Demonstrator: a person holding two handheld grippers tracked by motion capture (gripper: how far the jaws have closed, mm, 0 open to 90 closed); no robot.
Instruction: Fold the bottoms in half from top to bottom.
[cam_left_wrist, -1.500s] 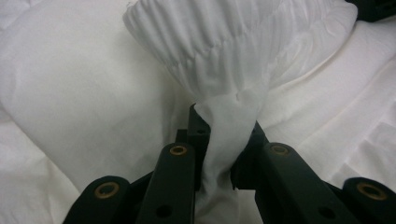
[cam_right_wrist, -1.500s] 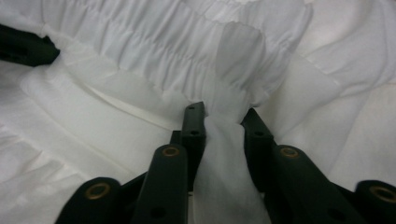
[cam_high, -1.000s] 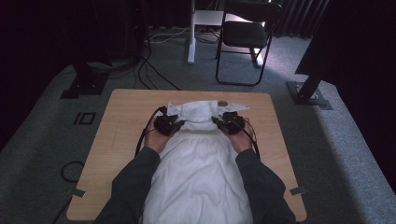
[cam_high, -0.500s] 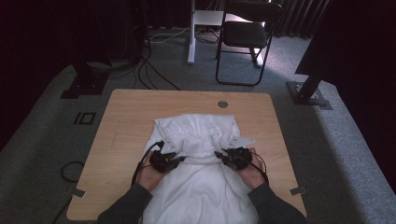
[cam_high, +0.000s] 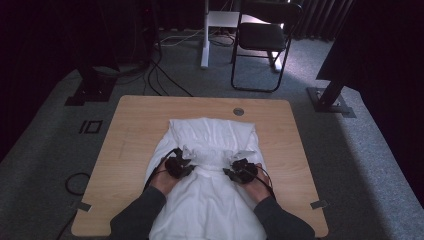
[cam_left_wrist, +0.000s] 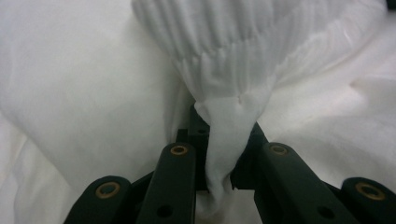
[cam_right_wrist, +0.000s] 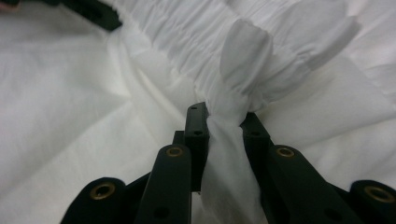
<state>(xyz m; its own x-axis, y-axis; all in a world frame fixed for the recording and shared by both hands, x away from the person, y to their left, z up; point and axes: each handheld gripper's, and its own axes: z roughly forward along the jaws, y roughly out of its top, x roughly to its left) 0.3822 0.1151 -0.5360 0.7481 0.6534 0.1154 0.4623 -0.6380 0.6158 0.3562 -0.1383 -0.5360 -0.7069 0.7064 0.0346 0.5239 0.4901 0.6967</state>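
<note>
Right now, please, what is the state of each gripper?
Left gripper: closed, holding a bunched edge of the white garment.
Right gripper: closed, holding another bunched edge of the same garment.

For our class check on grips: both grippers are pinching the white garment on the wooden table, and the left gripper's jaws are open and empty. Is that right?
Not quite. The left gripper is shut on the white garment: the left gripper view shows a bunched fold clamped between its jaws. The rest holds; the right gripper pinches it too, on the wooden table.
</note>
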